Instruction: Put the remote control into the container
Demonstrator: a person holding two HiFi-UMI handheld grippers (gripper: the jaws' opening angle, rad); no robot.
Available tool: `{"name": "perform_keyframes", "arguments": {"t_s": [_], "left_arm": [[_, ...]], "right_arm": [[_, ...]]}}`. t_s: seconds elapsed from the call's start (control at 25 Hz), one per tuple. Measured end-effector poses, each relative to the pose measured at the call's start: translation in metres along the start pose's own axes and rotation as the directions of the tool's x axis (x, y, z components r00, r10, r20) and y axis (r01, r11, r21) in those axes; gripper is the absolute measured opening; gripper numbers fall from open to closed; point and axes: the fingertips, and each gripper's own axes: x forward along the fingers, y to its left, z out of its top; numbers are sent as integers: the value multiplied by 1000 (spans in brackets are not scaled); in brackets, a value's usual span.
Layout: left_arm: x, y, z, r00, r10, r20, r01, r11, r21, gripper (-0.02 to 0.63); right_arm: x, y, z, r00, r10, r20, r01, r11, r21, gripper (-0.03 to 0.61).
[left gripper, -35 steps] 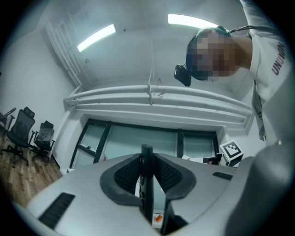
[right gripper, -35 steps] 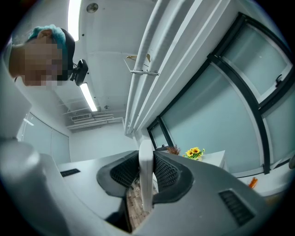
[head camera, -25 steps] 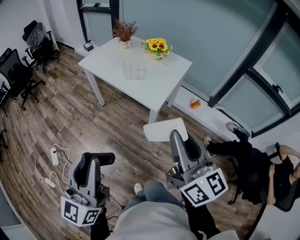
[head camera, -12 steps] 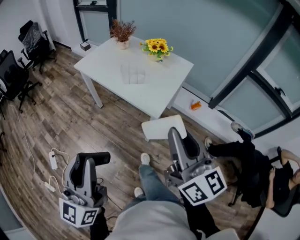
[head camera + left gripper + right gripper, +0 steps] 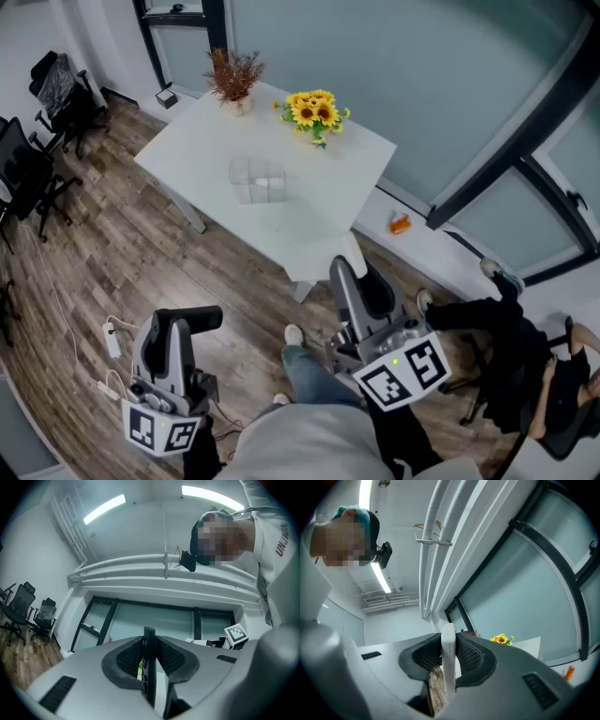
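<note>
Your L tongs [image 5: 178, 323] clench the black remote [image 5: 149, 653], lower left of head view. R tongs [image 5: 349, 274] grasp a white flat piece [image 5: 448, 648]. Clear container [image 5: 258, 178] sits on table [image 5: 187, 150], upper centre, well apart.

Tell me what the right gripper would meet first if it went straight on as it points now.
Probably the near edge of the white table. The right gripper, shut on a white remote, points at it, but height is unclear: it may pass above.
</note>
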Motion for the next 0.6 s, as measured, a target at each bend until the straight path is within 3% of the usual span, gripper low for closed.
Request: {"name": "perform_keyframes", "arguments": {"t_s": [0.28,0.6], "left_arm": [[78,17,-7,1000,29,9,-29,1000,11,89],[127,37,-22,997,81,16,-81,997,-16,89]], "right_arm": [[63,-52,18,1000,18,-7,-18,1000,16,92],[109,-90,13,999,37,-26,-36,998,43,92]]}}
